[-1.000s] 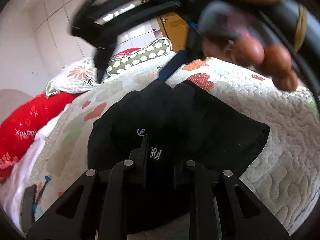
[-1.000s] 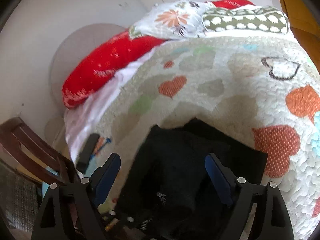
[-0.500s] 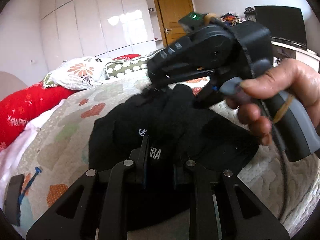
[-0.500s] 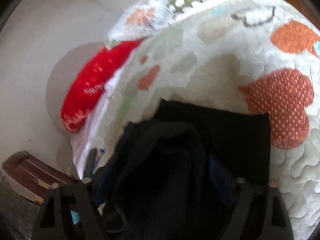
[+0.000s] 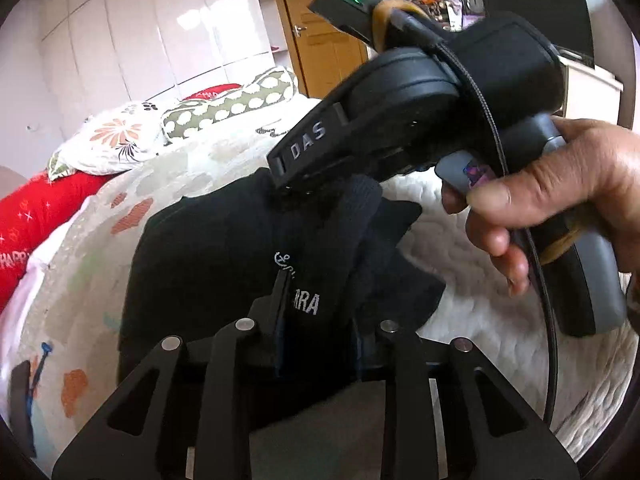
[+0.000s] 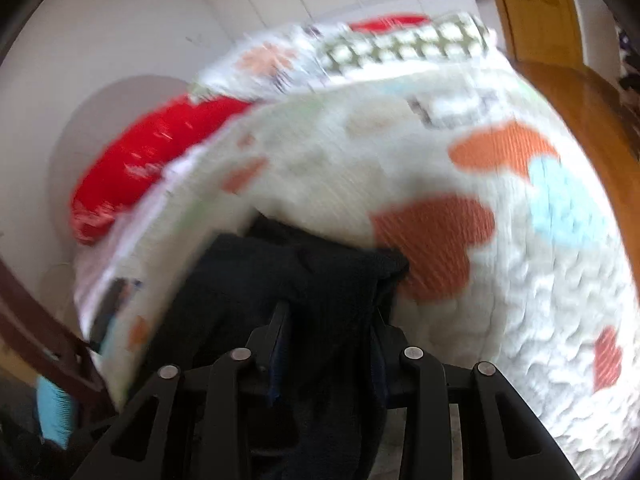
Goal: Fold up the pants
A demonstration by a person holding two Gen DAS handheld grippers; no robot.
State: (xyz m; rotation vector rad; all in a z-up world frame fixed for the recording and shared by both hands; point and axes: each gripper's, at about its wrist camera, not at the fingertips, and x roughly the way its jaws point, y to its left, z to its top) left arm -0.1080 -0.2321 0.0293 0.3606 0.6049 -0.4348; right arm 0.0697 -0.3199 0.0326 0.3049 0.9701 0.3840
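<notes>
Black pants (image 5: 224,264) bunched on the quilt (image 5: 472,300), near the foot end of the bed, white lettering on the fabric facing up. Part lies flat, the middle is pulled into a ridge.

Left gripper (image 5: 320,316): jaws narrow and opening, a fold of the lettered cloth between them; grip looks to be easing off rather than clamping. Whether the pads press on it I cannot tell.

Right gripper (image 6: 328,336): reaches in from the far side, nose down on the raised ridge. Its own view shows dark cloth filling the gap, jaws closing about halfway on a thick wad. Hand (image 5: 560,200) wrapped round the handle, finger on the trigger.

My reading: a hand-over, right taking the bunch while left lets go, likely so the fabric can be lifted and laid out again. Fold itself not yet formed; the pile is lumpy.

Beyond: pillows (image 5: 168,132) and a red cushion (image 5: 36,216) at the head, wardrobe and wooden door (image 5: 320,32) behind. Right view is blurred
</notes>
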